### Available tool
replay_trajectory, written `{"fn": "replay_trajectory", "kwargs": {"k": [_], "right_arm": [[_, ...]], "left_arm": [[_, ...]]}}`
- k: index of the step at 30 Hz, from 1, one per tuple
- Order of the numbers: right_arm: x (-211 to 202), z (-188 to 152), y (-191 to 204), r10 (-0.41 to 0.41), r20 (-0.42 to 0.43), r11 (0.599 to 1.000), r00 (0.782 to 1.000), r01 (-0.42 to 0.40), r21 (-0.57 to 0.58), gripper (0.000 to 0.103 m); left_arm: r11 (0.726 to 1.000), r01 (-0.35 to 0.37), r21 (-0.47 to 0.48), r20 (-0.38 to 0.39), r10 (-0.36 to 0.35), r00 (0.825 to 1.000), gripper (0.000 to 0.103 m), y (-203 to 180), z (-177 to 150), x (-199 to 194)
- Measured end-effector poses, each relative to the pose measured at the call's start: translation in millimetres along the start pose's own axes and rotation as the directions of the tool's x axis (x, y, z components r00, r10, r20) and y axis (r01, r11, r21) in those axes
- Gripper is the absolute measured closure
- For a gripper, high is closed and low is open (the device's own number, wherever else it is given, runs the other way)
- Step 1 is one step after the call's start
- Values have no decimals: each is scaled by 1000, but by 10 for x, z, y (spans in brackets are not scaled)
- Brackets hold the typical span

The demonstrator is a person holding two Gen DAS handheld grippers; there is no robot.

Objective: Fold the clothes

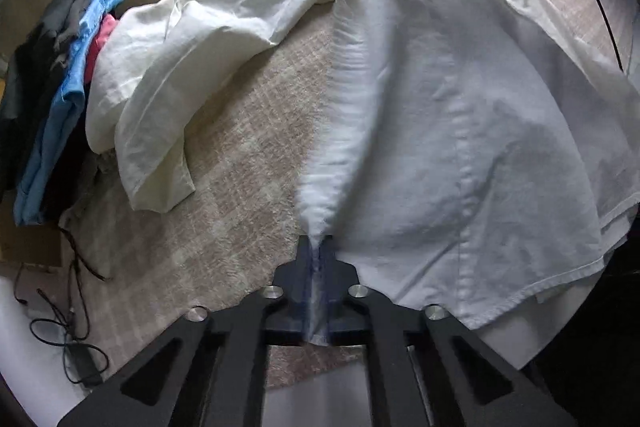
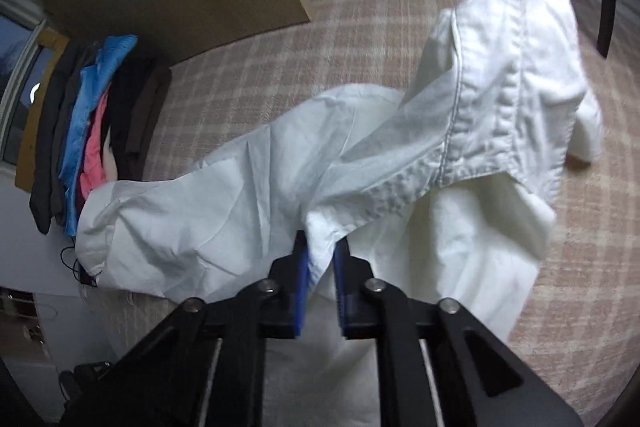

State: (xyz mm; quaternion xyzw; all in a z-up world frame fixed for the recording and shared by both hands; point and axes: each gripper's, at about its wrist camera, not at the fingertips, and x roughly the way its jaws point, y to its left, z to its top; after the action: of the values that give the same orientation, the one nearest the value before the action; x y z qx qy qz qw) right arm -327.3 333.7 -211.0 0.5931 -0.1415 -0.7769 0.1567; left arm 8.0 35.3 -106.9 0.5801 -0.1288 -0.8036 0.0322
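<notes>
Left gripper (image 1: 318, 259) and right gripper (image 2: 321, 247) each clench the white cotton shirt (image 1: 460, 115), stretched toward twelve o'clock; next, fold it over.

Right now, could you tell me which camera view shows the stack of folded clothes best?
The right wrist view: there the stack of folded clothes shows its dark, blue and pink layers edge-on beside the white shirt. The left wrist view squeezes the stack against the frame's left rim.
</notes>
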Motion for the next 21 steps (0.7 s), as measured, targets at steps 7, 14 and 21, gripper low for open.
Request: {"fn": "replay_trajectory", "kwargs": {"k": [7,14,21], "right_arm": [[-605,-76,-13,14,51,992,999,-7,-127,98],[-807,-126,-399,-129,21,974,991,131,-184,98],[-973,-716,-869,-261,-41,941,965,244,-234,74]], "left_arm": [[982,167,-89,161,-151,975,101,-92,15,-858],[903,422,85,291,-428,856,101,-1021,408,-1596],[833,529,165,148,-551,821,81,-2008,491,-1617]]}}
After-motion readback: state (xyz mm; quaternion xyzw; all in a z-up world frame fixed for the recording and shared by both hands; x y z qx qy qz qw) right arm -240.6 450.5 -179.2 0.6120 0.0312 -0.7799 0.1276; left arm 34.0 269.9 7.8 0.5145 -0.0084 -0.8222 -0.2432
